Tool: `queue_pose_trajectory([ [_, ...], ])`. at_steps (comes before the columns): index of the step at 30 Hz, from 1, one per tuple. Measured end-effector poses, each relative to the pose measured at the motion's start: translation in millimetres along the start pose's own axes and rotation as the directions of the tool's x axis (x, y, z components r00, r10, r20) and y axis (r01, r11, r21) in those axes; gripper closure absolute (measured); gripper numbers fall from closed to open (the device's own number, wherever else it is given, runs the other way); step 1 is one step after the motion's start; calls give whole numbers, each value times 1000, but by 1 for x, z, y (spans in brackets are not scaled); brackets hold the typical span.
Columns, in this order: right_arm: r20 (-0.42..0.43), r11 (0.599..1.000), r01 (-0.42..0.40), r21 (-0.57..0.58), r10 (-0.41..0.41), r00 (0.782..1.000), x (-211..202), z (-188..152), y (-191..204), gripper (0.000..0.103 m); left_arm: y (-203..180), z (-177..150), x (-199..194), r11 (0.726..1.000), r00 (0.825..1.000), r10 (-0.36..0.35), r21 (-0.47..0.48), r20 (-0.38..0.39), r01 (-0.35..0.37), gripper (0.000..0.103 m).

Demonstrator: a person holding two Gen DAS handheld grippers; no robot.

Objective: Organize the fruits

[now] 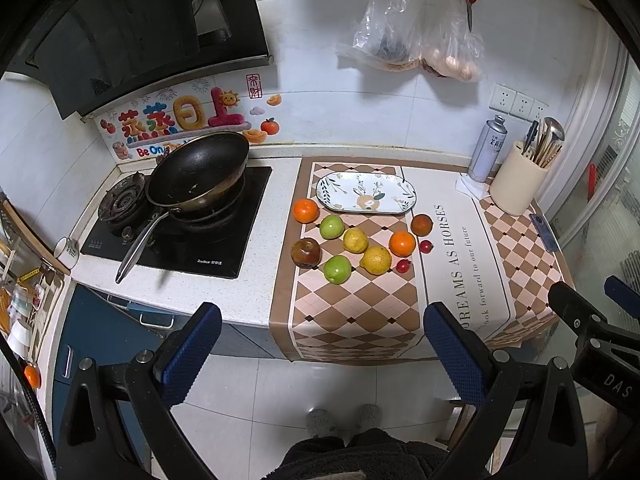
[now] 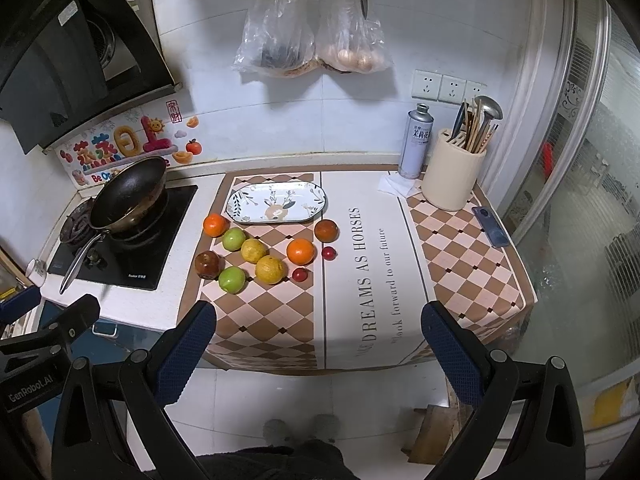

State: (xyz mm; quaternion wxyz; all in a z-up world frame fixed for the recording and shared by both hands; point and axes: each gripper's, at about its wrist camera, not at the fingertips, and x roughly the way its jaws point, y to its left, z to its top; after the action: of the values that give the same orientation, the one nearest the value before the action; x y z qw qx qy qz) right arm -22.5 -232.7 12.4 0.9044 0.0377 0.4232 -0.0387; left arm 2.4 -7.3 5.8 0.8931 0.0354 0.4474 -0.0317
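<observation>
Counter mat (image 1: 360,308) is lying over the worktop, its near edge hanging off the front toward the floor. Wok (image 1: 198,174) is sitting on the hob at about 9 o'clock from the fruit, its handle sticking out toward the counter front.

Patterned plate (image 1: 406,196) is sitting bare at 12 o'clock of the fruit cluster. Nothing is on it, so I judge the sorting as not yet begun and all pieces are waiting.

Fruit is lying loose on the mat just below the plate: two oranges (image 1: 402,243), two yellow citrus (image 1: 376,260), two green apples (image 1: 337,269), a dark brownish apple (image 1: 306,253) at the 9 o'clock edge, another dark fruit (image 1: 421,225) at 3 o'clock, and two small red fruits (image 1: 404,265) beside it. Several are touching or nearly so.

Left gripper (image 1: 322,352) and right gripper (image 2: 318,350) are both hovering off the counter front at 6 o'clock, fingers spread wide, holding nothing.

Open room: the text panel at 3 o'clock is bare. Utensil holder (image 2: 454,182) and spray can (image 2: 416,142) are standing well apart at 2 o'clock. Round fruit may roll toward the front edge.
</observation>
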Motion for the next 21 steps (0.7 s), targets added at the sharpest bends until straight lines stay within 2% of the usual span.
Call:
queue_pose_trajectory([
  [5, 0, 1000, -2, 30, 2, 1000, 2, -6, 7, 0, 1, -1, 0, 1000, 1000, -1, 0, 1, 1, 0],
  [8, 6, 996, -35, 87, 35, 999, 8, -7, 7, 0, 5, 8, 0, 1000, 1000, -2, -2, 20, 2, 0],
  [9, 8, 993, -48, 108, 48, 999, 12, -6, 6, 0, 14, 7, 1, 1000, 1000, -2, -6, 29, 2, 0],
  [10, 5, 991, -53, 122, 52, 999, 16, -6, 6, 0, 21, 11, 6, 1000, 997, 12, -19, 70, -11, 0],
  [14, -11, 987, -63, 151, 65, 998, 43, -6, 14, 0, 35, 16, 28, 999, 992, 42, -32, 116, -38, 0],
  [19, -70, 978, -87, 189, 102, 992, 94, 2, 15, 0, 54, 21, 76, 996, 994, 84, -33, 70, -82, 0],
  [21, -107, 976, -93, 198, 116, 987, 120, 5, 14, 0, 60, 28, 103, 994, 994, 107, -42, 25, -106, 0],
])
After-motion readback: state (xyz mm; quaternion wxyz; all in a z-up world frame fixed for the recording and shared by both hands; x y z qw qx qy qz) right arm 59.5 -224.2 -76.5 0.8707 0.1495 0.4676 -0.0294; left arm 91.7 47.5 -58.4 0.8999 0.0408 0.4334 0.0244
